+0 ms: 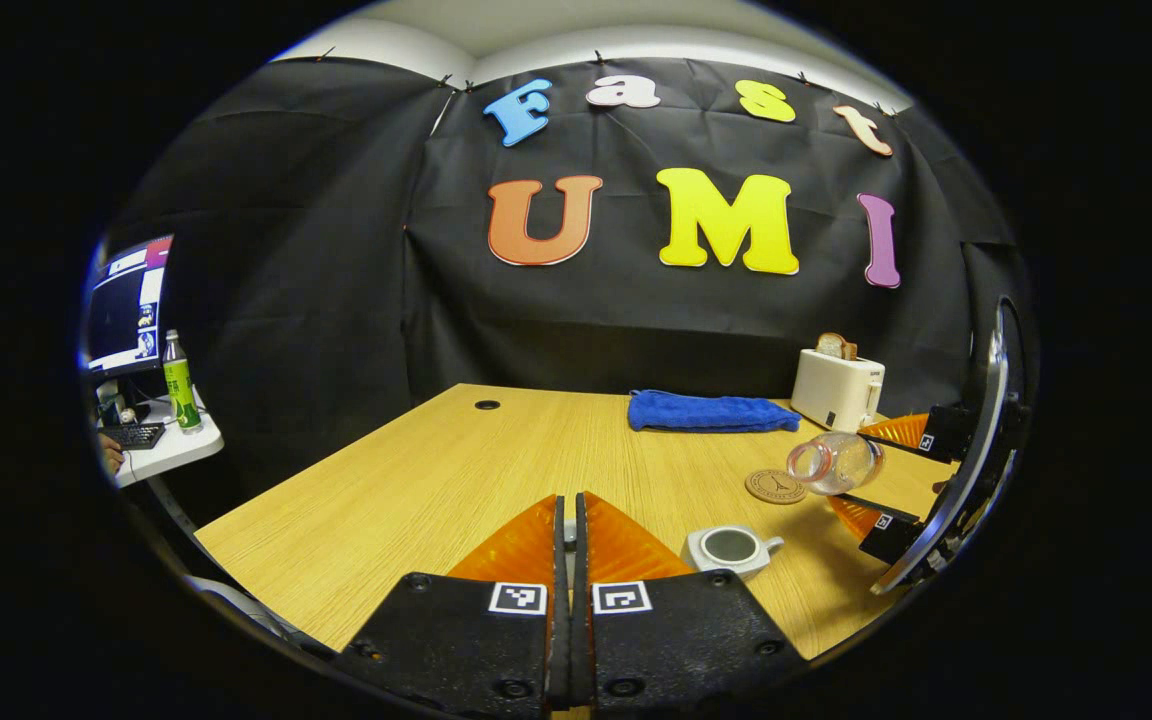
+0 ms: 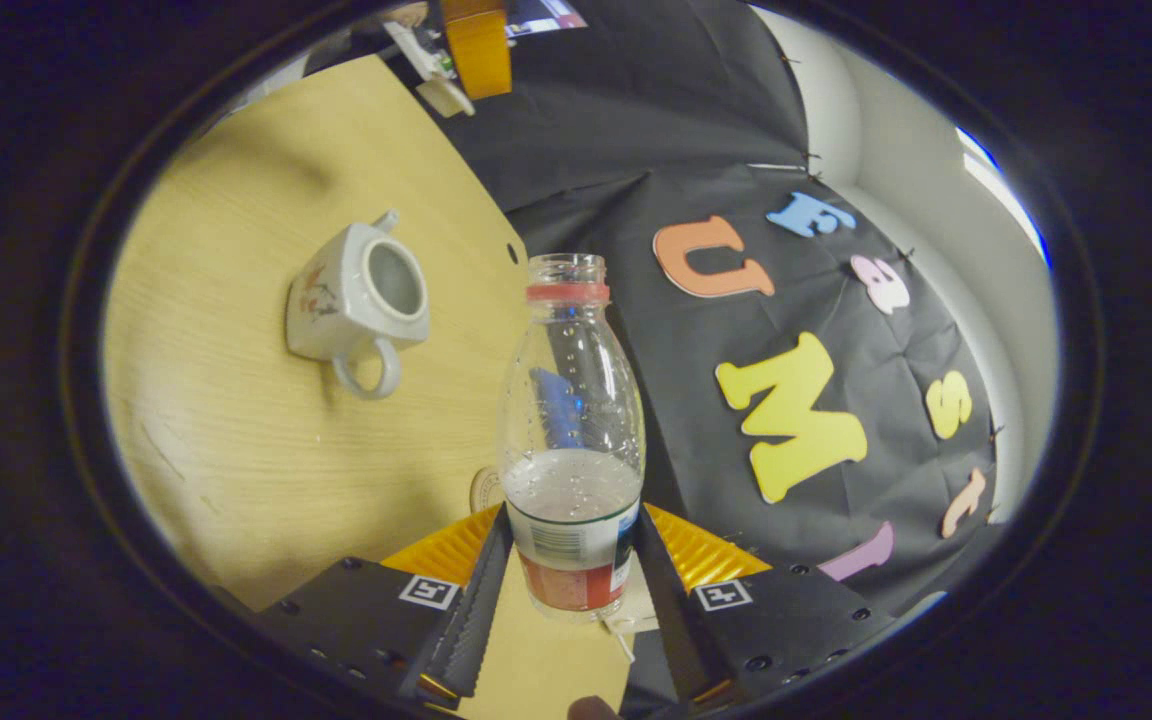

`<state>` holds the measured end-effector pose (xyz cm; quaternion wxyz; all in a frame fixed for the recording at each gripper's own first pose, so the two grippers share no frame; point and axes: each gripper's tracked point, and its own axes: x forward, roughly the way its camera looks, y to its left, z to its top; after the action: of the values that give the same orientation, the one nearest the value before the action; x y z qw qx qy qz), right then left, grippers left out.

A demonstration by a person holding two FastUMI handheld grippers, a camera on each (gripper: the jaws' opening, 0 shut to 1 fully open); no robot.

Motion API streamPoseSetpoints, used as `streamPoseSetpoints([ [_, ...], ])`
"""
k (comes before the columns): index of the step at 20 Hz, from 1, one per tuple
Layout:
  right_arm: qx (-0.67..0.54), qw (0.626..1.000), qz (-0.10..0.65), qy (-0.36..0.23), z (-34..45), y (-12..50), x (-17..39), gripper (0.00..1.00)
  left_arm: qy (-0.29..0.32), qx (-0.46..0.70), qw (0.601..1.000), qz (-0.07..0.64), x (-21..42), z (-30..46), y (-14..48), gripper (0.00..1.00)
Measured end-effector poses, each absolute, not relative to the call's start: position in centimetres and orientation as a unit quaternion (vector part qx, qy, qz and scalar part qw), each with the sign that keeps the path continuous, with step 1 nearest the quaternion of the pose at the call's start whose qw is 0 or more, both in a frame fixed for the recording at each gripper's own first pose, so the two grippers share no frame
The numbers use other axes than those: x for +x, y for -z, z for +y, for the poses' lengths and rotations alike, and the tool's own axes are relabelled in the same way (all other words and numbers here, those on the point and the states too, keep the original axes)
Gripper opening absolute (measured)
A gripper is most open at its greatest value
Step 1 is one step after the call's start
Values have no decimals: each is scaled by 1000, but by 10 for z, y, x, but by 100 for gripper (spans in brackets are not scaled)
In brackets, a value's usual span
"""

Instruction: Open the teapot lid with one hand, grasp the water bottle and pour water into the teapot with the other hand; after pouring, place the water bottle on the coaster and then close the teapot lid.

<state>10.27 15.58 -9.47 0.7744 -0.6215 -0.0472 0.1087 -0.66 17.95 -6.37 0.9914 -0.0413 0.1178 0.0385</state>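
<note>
Beside the teapot (image 1: pixel 731 548), which stood lidless on the wooden table (image 1: pixel 416 480), the coaster (image 1: pixel 775 486) lay bare a little farther back. The right gripper (image 2: pixel 572 585) had both fingers pressed on the labelled lower part of the water bottle (image 2: pixel 570 440); in the left gripper view that bottle (image 1: pixel 833 462) hung tipped on its side above the table, its uncapped mouth turned toward the coaster side and not yet over the pot. Some water sat in the bottle. The pot's open mouth (image 2: pixel 395 280) showed plainly in the right gripper view, handle toward the camera, spout away.

The left gripper (image 1: pixel 566 560) had its fingers drawn together with only a thin slit between them, just beside the teapot; something small and pale sat in that slit, and whether it was the lid I could not tell.

By my reading the lid was already off and the bottle grasped and lifted, so the work stood at the pour or near it. Left to do: set the bottle on the coaster and put the lid back.

Behind the teapot, toward the black cloth wall, lay a folded blue towel (image 1: pixel 711 411) and a white toaster (image 1: pixel 836 390) with bread in it. Off the table's far side stood a small desk with a monitor (image 1: pixel 126 305), a keyboard and a green-labelled bottle (image 1: pixel 179 385)
</note>
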Motion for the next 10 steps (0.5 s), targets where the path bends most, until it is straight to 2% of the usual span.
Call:
streamPoseSetpoints([
  [5,-686,716,-68,-106,161,99,103,70,-33,-39,991,125,-6,177,67,3],
  [10,-724,678,-83,-98,166,97,105,70,-27,-44,991,124,-8,175,64,3],
])
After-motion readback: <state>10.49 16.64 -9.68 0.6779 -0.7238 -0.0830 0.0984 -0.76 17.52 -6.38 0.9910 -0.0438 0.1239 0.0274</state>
